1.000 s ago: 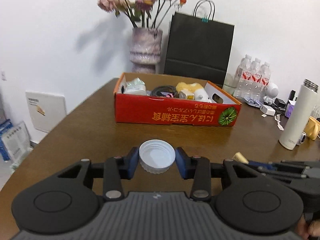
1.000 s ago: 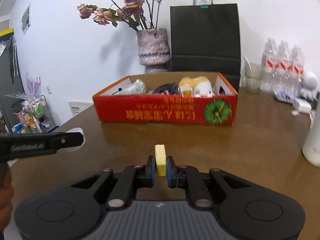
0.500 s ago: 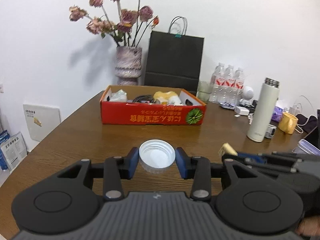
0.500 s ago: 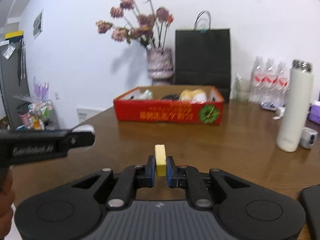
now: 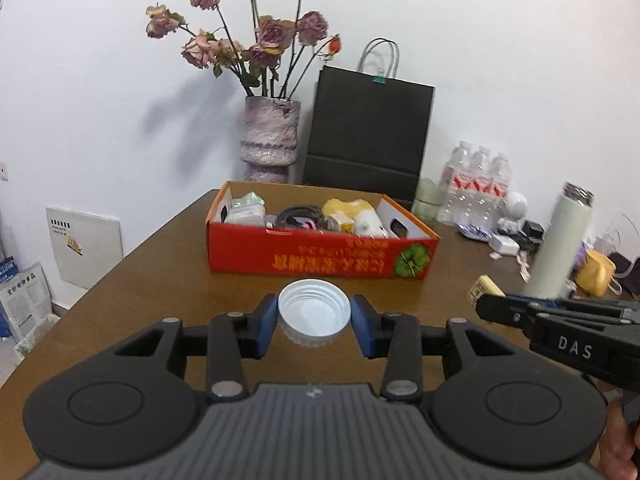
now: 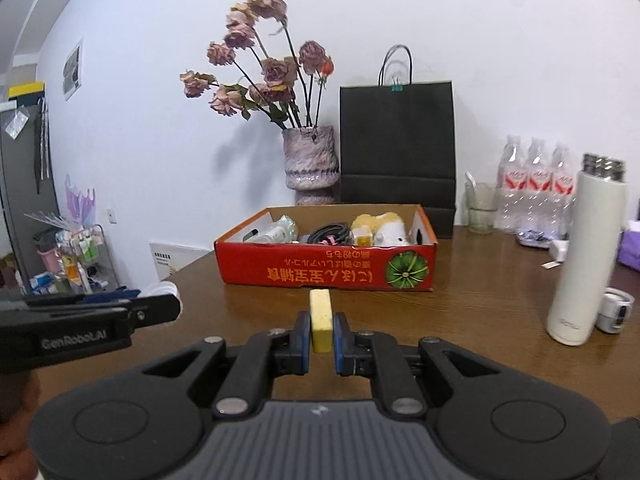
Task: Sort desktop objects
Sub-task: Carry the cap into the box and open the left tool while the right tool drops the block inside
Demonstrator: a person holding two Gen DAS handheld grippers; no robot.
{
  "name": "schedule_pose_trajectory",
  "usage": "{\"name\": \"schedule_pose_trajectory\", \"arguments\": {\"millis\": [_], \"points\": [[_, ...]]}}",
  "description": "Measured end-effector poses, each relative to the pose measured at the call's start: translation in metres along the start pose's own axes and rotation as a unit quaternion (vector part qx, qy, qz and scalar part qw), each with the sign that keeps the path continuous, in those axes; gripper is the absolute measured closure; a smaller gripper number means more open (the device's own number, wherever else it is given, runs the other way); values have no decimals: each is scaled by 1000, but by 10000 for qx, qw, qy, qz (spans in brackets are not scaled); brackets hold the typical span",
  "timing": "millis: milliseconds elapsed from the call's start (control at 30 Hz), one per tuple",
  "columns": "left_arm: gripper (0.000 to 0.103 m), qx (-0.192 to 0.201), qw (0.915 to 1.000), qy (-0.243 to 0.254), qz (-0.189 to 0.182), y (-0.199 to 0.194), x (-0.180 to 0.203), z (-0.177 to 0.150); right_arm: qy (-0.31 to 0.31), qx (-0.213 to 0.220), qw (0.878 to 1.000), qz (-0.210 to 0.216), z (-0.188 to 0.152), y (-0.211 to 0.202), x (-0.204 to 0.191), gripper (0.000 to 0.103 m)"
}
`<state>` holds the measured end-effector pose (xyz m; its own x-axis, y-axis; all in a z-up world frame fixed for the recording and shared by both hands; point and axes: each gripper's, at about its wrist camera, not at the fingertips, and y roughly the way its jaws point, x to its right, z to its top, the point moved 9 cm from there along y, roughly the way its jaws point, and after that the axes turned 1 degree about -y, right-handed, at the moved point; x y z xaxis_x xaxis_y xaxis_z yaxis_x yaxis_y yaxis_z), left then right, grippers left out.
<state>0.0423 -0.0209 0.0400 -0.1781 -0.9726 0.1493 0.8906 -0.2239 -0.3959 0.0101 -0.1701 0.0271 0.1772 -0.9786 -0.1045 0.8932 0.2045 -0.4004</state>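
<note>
A round white ribbed lid (image 5: 314,312) faces open-side up, pinched in the left tool (image 5: 314,322).

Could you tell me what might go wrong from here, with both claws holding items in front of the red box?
The white lid is pinched only at its rim by the left claw, so it might slip. The right claw grips just the yellow block's lower end; it could tip out. The red box is already crowded, so dropped items may bounce off.

Two wrist fisheyes, side by side, facing the red box (image 5: 320,260) across the table (image 6: 480,300)
</note>
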Motion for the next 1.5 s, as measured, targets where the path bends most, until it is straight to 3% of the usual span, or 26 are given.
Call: {"name": "schedule_pose_trajectory", "arguments": {"millis": [133,333,467,667,800,900,1000,1200,1267,1500], "points": [[62,75,9999,21,-103,44,-7,36,-62,74,10000,23,30,40,10,92],[62,-297,9991,85,-277,132,-12,91,-10,-18,10000,-48,91,123,42,92],[62,-995,9929,-261,-589,205,-22,110,353,-769,9959,-312,115,197,77,92],[62,-1523,9861,-515,-413,285,-47,123,203,-1484,9872,-552,124,270,108,92],[62,-1918,9795,-194,-587,313,-34,106,21,-1965,9785,-633,113,301,115,92],[62,-2065,9757,11,-738,322,-22,93,3,-2142,9746,-653,106,311,117,89],[56,-2105,9747,-9,-746,326,-22,92,65,-2158,9748,-552,105,316,116,72],[51,-1925,9790,-199,-636,315,-39,120,205,-1972,9797,-311,123,308,114,67],[45,-1852,9810,-197,-548,308,-42,130,199,-1924,9806,-305,133,304,113,63],[9,-1533,9880,165,-55,263,-41,157,380,-1896,9811,-68,166,275,105,48]]}}
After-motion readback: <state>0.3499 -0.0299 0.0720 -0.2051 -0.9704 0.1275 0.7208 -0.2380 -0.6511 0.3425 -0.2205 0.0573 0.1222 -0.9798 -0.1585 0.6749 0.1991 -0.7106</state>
